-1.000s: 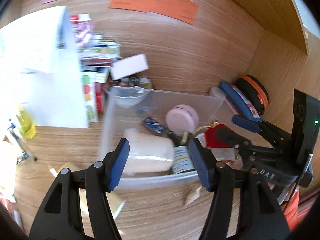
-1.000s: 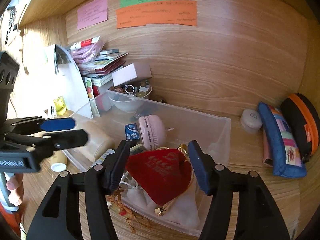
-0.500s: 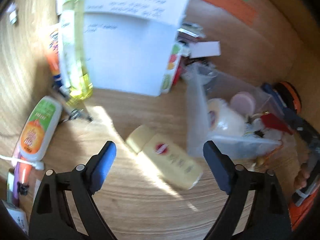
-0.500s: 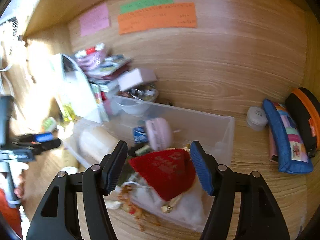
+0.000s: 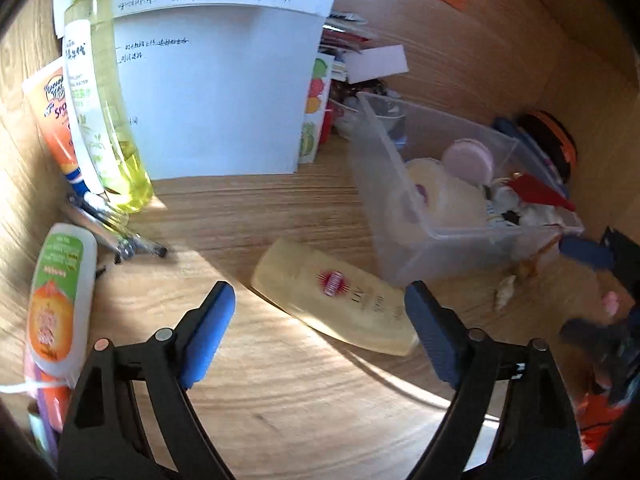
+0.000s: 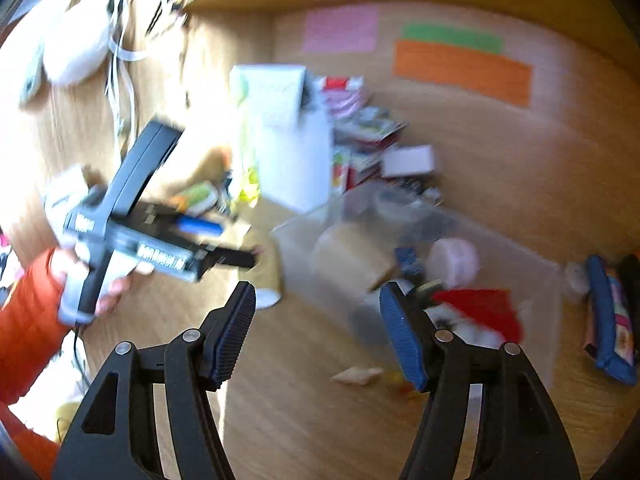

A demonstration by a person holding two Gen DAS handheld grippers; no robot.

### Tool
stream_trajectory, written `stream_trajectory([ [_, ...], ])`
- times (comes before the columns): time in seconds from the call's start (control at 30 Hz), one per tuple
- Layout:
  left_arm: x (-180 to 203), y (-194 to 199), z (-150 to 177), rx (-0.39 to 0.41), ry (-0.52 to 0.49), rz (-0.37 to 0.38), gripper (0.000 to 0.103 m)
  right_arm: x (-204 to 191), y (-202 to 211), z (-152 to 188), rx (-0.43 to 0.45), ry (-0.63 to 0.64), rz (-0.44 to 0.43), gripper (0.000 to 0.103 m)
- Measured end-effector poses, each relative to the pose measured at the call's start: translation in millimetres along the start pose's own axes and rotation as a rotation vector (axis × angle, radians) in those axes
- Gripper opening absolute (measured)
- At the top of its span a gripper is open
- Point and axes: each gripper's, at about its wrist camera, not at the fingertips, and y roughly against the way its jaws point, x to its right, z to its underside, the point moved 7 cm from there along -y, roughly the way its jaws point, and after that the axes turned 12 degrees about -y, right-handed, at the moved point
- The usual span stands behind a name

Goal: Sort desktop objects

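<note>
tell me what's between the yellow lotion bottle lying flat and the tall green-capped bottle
Left wrist view: only bare wooden desk between the lotion bottle and tall bottle.

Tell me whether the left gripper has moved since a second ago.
Yes. The left gripper swung left, away from the clear plastic bin it faced a second ago; its open jaws, which have just been closing, now frame the pale yellow bottle lying beside it.

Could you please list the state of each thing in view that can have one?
Left gripper: open, empty, jaws just closing slightly.
Right gripper: open, empty.
Yellow bottle: lying on desk.
Clear bin: upright, partly filled.
Green-capped bottle: standing.
White tube: lying flat.
</note>
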Motion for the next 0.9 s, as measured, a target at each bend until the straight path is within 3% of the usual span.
stream_trajectory([
  [0.1, -3, -8, -4, -0.019, 0.002, 0.016, 0.073, -11, -23, 10, -0.075, 0.029, 0.002, 0.052],
  [0.23, -4, -14, -5, -0.036, -0.010, 0.039, 0.066, -19, -49, 17, -0.153, 0.024, -0.021, 0.050],
  [0.37, -2, -16, -7, -0.028, -0.032, 0.055, 0.066, -26, -73, 18, -0.220, 0.011, -0.043, 0.045],
  [0.7, -4, -30, -11, -0.027, -0.014, 0.110, 0.066, -30, -112, 20, -0.275, 0.027, 0.005, 0.039],
  [0.9, -3, -27, -9, -0.021, -0.030, 0.097, 0.067, -24, -119, 22, -0.280, 0.012, 0.014, 0.036],
])
